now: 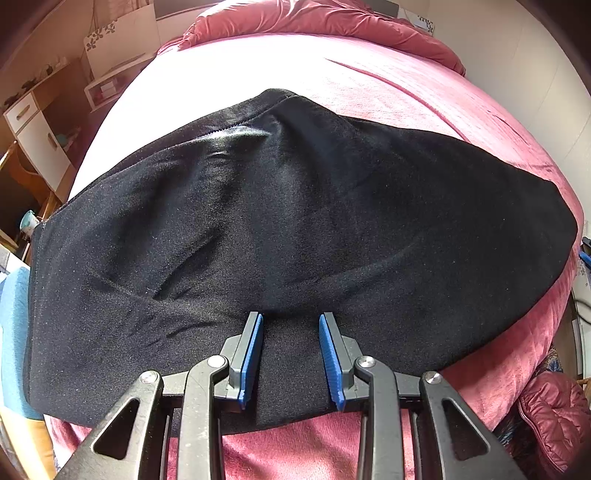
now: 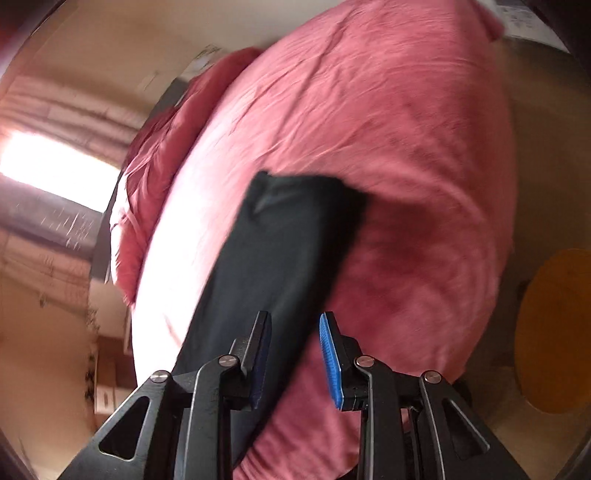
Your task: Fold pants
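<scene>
Black pants point(image 1: 295, 221) lie folded in a wide, flat shape across a pink bedspread point(image 1: 388, 81). My left gripper point(image 1: 291, 315) points steeply down at their near edge. Its blue pads stand apart, with flat black cloth showing in the gap and nothing pinched. The right wrist view is blurred. There the pants point(image 2: 280, 240) appear as a dark strip running up from behind the left finger across the bedspread point(image 2: 406, 129). My right gripper point(image 2: 294, 314) hangs above them with its jaws apart. Its pads press on nothing.
A bunched pink duvet point(image 1: 332, 22) lies at the bed's far end. A white cabinet point(image 1: 40, 147) stands to the left, with something blue point(image 1: 14, 332) beside the bed. A red quilted jacket point(image 1: 550, 417) is at lower right. A round yellow-orange object point(image 2: 554, 332) stands beside the bed.
</scene>
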A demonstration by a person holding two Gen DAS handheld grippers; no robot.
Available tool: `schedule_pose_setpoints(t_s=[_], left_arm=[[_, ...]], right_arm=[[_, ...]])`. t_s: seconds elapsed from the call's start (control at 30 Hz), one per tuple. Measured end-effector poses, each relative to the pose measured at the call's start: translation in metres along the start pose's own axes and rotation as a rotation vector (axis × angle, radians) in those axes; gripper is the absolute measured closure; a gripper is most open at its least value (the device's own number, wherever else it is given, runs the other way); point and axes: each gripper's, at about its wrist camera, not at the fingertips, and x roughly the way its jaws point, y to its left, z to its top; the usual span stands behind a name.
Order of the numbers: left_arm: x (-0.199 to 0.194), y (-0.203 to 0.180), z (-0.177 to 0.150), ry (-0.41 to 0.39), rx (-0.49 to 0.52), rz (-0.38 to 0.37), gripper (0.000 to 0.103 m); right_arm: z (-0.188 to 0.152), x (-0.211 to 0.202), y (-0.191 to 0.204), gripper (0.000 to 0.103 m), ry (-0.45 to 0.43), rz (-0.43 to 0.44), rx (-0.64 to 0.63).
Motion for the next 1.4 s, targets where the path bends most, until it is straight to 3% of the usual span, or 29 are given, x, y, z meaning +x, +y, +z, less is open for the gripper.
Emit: schedule_pose_setpoints(t_s=[0.13,0.2,0.3,0.4,0.53,0.67,0.77,0.87,0.97,1.1,1.27,1.4], left_arm=[[0.000,-0.002,0.001,0.003,0.002,0.011,0.071],[0.000,-0.003,0.000,0.001,0.001,0.016,0.071],[0.000,-0.005,0.000,0.000,0.000,0.014,0.071],[0.000,-0.004,0.000,0.001,-0.004,0.008,0.071],[-0.002,-0.001,0.002,0.004,0.001,0.004,0.071],[-0.022,-0.001,0.013,-0.039,0.009,-0.061,0.073],[-0.044,-0.021,0.031,-0.126,0.077,-0.136,0.073],[-0.041,-0.055,0.059,-0.133,0.184,-0.185,0.073],[-0.027,-0.095,0.090,-0.119,0.278,-0.219,0.073],[-0.009,-0.153,0.127,-0.122,0.409,-0.282,0.071],[0.012,-0.215,0.154,-0.093,0.541,-0.357,0.071],[0.030,-0.240,0.161,-0.032,0.614,-0.377,0.070]], right_arm=[[0.009,-0.004,0.031,0.075,-0.005,0.060,-0.092],[0.009,0.009,0.060,0.074,0.035,0.100,-0.171],[-0.002,0.038,0.104,0.069,0.111,0.091,-0.316],[-0.016,0.072,0.142,0.064,0.156,-0.011,-0.459],[-0.021,0.086,0.175,0.064,0.125,-0.220,-0.723],[0.039,0.085,0.157,0.064,0.062,-0.333,-0.659],[0.070,0.085,0.135,0.064,0.097,-0.333,-0.588],[0.084,0.092,0.126,0.064,0.119,-0.340,-0.557],[0.090,0.105,0.125,0.069,0.146,-0.329,-0.553],[0.087,0.113,0.121,0.097,0.177,-0.304,-0.576],[0.076,0.112,0.123,0.102,0.188,-0.304,-0.650],[0.077,0.114,0.122,0.102,0.195,-0.292,-0.652]])
